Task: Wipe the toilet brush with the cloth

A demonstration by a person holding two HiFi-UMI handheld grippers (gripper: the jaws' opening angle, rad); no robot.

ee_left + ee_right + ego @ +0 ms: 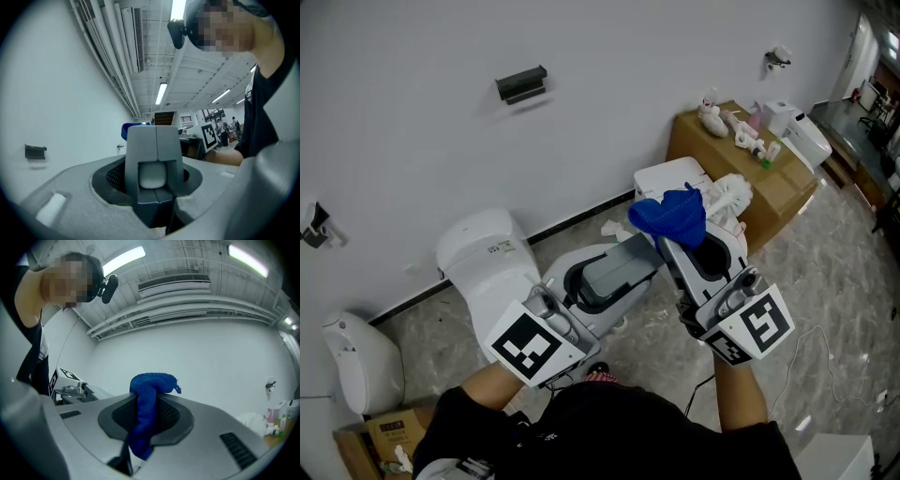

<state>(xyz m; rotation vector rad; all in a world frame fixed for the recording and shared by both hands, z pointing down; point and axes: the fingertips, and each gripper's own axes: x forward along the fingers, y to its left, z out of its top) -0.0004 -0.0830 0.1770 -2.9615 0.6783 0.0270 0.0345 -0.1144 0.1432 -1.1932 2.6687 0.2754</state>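
Observation:
My left gripper [605,281] is shut on the grey handle of the toilet brush [633,258], which points level toward the right. In the left gripper view the handle [154,150] fills the gap between the jaws of that gripper [154,192]. A white bristly head [731,192] shows past the handle's far end. My right gripper [680,234] is shut on a blue cloth [670,214], bunched just above the far part of the handle. In the right gripper view the cloth [147,394] hangs out of the jaws of the right gripper [145,425]. Whether cloth and brush touch I cannot tell.
A white toilet [487,258] stands at the wall on the left, a white bin [356,361] beside it. A cardboard box [769,183] with bottles stands at the back right, a white box [670,178] next to it. A cable [811,361] lies on the marble floor.

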